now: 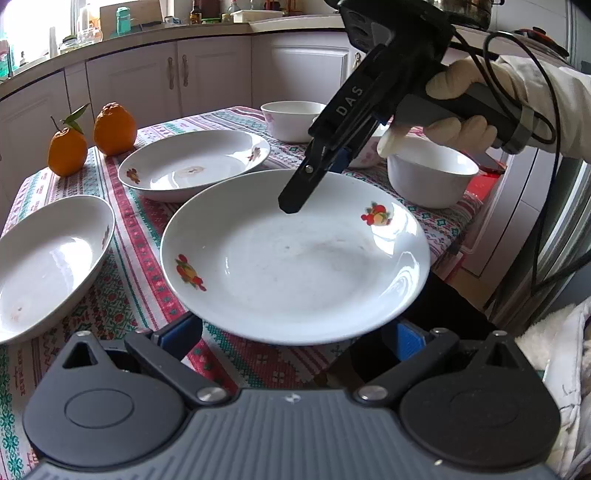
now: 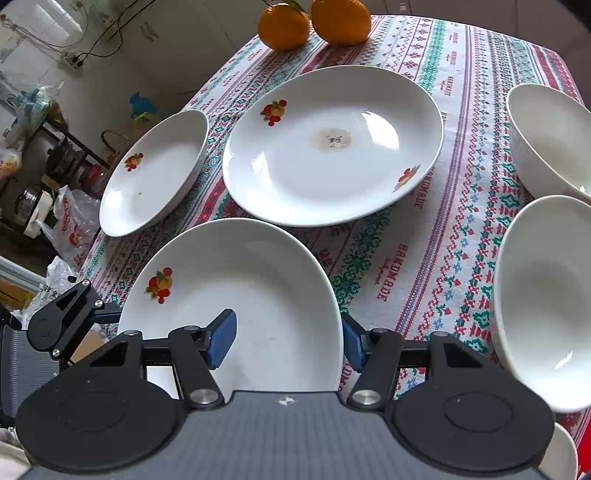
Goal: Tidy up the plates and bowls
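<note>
The right gripper (image 2: 286, 338) is clamped across the rim of the nearest plate (image 2: 258, 280), one pad inside and one outside. This plate is at the edge of the desk (image 2: 406, 258). The left gripper (image 1: 293, 338) stands wide apart at the opposite rim.

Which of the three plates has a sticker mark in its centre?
The large plate beside the oranges; the left plate and the near plate have no such patch.
</note>
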{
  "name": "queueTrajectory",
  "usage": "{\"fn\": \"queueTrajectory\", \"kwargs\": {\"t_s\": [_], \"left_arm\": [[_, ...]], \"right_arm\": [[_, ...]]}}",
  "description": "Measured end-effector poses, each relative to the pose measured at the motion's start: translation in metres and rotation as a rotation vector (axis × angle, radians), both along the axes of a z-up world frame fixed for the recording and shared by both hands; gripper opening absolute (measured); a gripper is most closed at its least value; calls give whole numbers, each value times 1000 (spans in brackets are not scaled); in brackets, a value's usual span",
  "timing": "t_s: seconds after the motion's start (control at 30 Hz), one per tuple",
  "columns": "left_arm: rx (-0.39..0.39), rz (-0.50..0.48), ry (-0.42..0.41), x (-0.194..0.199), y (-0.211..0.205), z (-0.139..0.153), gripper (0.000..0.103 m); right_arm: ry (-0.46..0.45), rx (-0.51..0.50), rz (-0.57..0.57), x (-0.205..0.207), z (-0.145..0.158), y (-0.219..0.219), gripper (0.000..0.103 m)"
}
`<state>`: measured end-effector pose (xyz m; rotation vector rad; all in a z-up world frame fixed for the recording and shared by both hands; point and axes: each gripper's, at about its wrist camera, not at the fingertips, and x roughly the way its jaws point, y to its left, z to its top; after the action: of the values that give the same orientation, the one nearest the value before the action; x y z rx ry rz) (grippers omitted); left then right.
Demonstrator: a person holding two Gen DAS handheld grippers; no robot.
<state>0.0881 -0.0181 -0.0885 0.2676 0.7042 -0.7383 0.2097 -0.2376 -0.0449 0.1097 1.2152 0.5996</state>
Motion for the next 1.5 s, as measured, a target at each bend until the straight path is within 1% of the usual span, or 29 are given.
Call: {"fn": "queueTrajectory", "kwargs": {"t_s": [0.37,0.5,0.67,0.9,1.3,1.5], "left_arm": [[3,-13,2,1,-1,0,102],[8,-23,8,3,-1,1,102],[13,-35,9,4,-1,1,102],[23,-32,9,4,-1,1,102],[38,-37,12,3,2,4,102],[36,-34,2,1,10,12,102]], "right_arm": [[54,30,12,8,0,-4,64],[116,50,6,16,-1,-7,64],[175,44,12,24,-1,-7,65],[180,79,10,21,0,-10,67],[156,73,27,17,3,-4,68],[136,73,43,18,12,5,68]]}}
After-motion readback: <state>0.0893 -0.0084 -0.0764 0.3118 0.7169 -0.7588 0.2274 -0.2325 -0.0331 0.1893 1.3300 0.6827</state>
